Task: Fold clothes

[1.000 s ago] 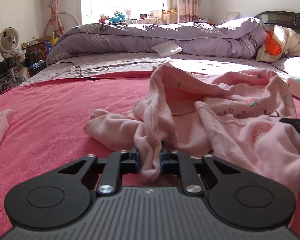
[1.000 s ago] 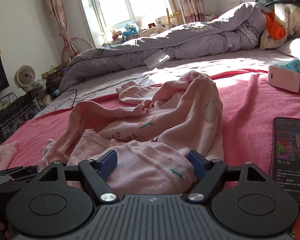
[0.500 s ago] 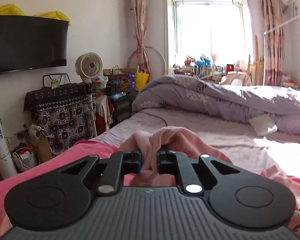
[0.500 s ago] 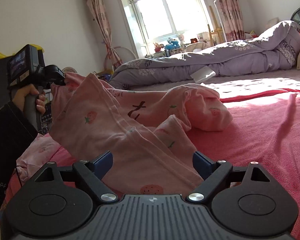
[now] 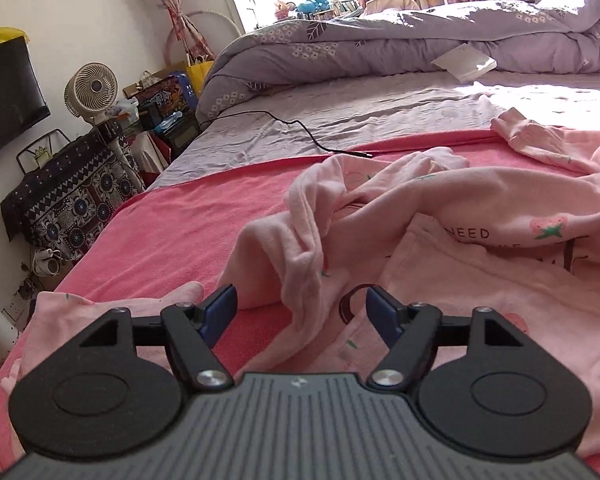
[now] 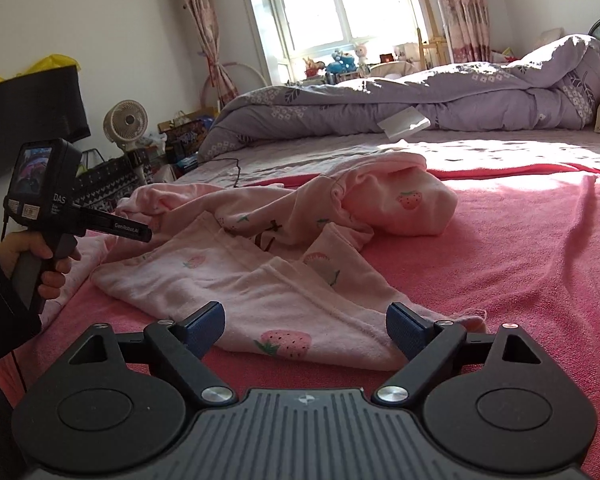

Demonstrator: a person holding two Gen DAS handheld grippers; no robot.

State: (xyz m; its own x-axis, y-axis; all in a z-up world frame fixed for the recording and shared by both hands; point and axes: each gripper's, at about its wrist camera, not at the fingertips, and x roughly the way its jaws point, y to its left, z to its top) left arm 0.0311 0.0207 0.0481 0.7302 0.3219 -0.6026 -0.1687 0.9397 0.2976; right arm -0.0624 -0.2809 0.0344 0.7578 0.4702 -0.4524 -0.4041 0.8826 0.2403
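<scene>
In the left wrist view, the left claw [image 5: 298, 312] is spread wide with nothing between its blue pads; a rumpled sleeve [image 5: 300, 248] of the pink pyjama top [image 5: 480, 248] runs right up to the gap without being pinched. The top lies crumpled on the red blanket [image 5: 188, 224] toward the near edge of the bed, its printed front partly showing, and a second pink garment [image 5: 84, 320] sits by the near left corner. In the right wrist view, the right claw [image 6: 305, 326] is likewise released, hovering just above the near hem [image 6: 300, 344] of the top, which lies fairly flat there while the far part is bunched into a lump [image 6: 400, 204]. The person's hand [image 6: 40, 256] holds the other tool at the left. Judging from this, the top needs spreading before any fold: each claw would do well to pinch a single layer at an outer corner, then draw apart low over the blanket so the lump unrolls without dragging the sleeve underneath.
</scene>
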